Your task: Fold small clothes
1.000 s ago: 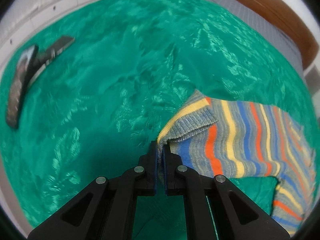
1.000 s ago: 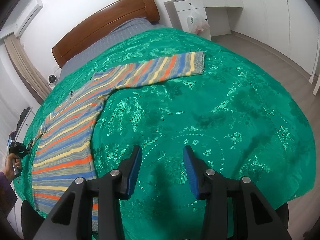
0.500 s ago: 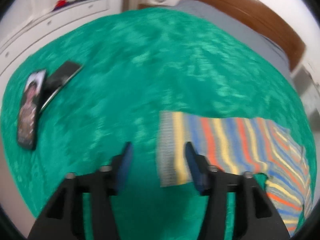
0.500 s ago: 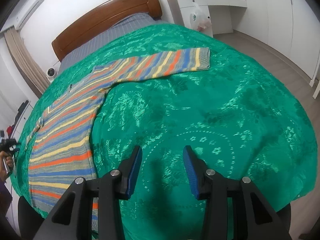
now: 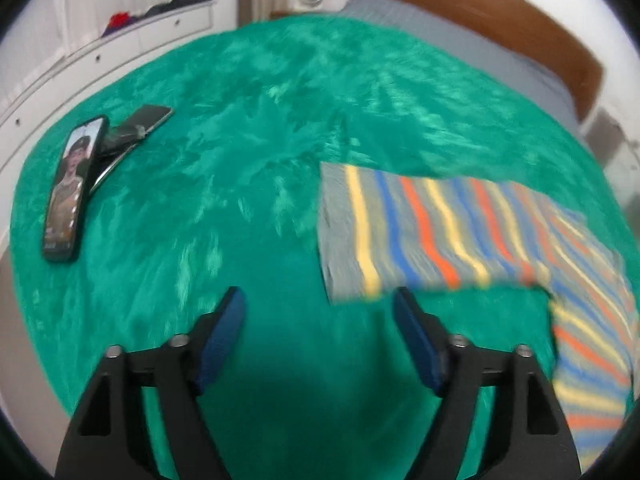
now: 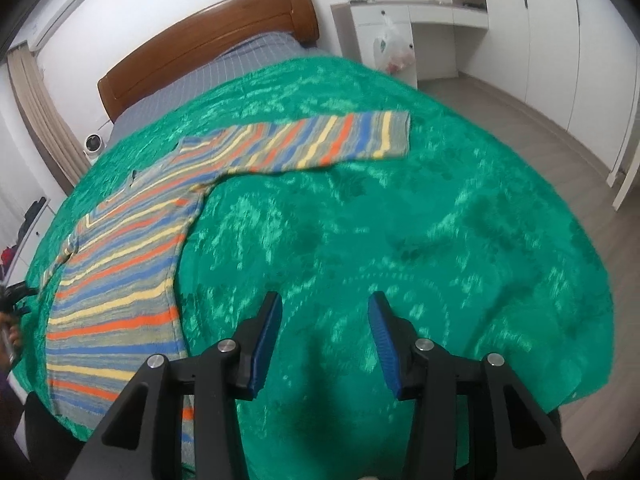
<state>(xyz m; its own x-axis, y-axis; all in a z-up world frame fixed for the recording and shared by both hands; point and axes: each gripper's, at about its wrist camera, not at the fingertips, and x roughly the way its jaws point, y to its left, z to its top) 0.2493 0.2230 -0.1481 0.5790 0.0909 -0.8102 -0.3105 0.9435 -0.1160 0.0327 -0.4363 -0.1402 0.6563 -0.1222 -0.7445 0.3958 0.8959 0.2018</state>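
A striped sweater in grey, yellow, blue and orange lies spread flat on the green bedspread point(image 6: 400, 220). In the left wrist view one sleeve point(image 5: 432, 232) lies flat just ahead and right of my left gripper point(image 5: 318, 312), which is open and empty above the bedspread. In the right wrist view the sweater's body point(image 6: 120, 280) lies at the left and the other sleeve point(image 6: 320, 144) stretches to the right. My right gripper point(image 6: 324, 320) is open and empty, over bare bedspread to the right of the body.
Two phones point(image 5: 72, 184) lie on the bedspread at the left of the left wrist view. A wooden headboard point(image 6: 208, 36) and grey sheet are at the far end. A white desk point(image 6: 400, 32) with a plastic bag stands beyond the bed.
My left gripper has let go of the sleeve cuff, opened wide and pulled back. The sleeve now lies flat. The right gripper has drifted slightly and stays open.
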